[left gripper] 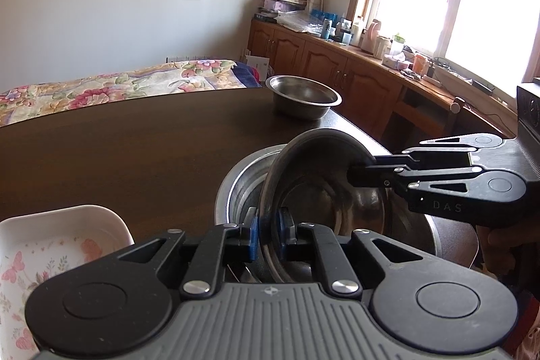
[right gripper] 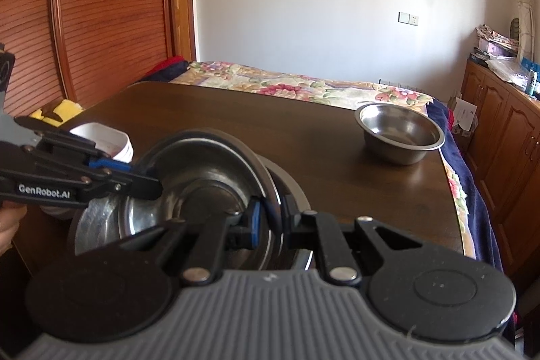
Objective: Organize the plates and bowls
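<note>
Both grippers, left [left gripper: 270,233] and right [right gripper: 269,220], pinched opposite rims of a tilted, thin, likely slippery steel plate [left gripper: 314,164] over stacked steel dishes [left gripper: 243,188].

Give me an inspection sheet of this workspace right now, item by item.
Surface: dark wooden table, mostly bare.
Job's things: tilted steel bowl held over a larger steel basin; second steel bowl upright near the far corner; floral white dish near the left gripper.
Clutter: yellow item at the table edge.
Grippers: left gripper and right gripper both clamp the tilted bowl's rim.
Cables: some on the window counter.
Surroundings: bed, wooden cabinets.
</note>
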Available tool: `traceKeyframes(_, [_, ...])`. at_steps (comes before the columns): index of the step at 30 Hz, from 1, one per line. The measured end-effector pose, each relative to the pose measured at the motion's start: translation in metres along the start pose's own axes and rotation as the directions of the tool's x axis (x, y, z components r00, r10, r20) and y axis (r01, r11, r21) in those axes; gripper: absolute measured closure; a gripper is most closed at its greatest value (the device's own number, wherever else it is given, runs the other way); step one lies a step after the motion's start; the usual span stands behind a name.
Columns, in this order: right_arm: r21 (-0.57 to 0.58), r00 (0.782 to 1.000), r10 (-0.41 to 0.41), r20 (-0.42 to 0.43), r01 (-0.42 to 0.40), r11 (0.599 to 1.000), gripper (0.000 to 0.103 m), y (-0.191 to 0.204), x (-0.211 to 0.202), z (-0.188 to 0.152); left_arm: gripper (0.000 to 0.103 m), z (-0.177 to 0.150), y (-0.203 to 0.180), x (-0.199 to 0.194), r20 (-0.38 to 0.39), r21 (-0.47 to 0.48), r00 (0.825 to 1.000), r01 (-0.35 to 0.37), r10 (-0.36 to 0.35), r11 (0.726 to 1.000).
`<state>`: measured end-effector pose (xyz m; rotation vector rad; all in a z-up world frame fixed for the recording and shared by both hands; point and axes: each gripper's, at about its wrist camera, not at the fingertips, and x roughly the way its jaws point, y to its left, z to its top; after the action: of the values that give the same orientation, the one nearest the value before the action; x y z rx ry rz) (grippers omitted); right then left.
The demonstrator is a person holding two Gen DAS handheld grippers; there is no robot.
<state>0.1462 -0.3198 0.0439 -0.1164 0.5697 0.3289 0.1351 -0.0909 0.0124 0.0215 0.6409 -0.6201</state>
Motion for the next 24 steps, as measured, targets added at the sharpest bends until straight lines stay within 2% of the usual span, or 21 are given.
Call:
traceKeyframes(2, [-0.019,1.000,0.001,-0.008,-0.001,1.000,0.088,0.0015,0.0021,-0.0004,0.086,-0.0003,0.0001,-0.0009,0.002,0.003,1.000,-0.002,0.002,1.000])
traceKeyframes(12, [-0.054,1.000,0.011,-0.017,-0.012,0.998,0.088,0.0036,0.0023,-0.0011,0.086,-0.0014,-0.0035,-0.0013,0.006,0.010,1.000,-0.016,0.016,1.000])
traceKeyframes(18, [-0.113,0.999,0.004,-0.038,-0.008,0.994,0.088,0.0083,0.0049,0.0011,0.085,-0.0011,-0.0009,-0.0040,0.013,0.001,1.000,-0.022,0.022,1.000])
traceKeyframes(24, [-0.092,1.000,0.010,-0.019,-0.012,0.996,0.088,0.0046,0.0017,0.0023,0.082,-0.0017,-0.0017,-0.0071,0.023,0.001,0.999,-0.031,0.031,1.000])
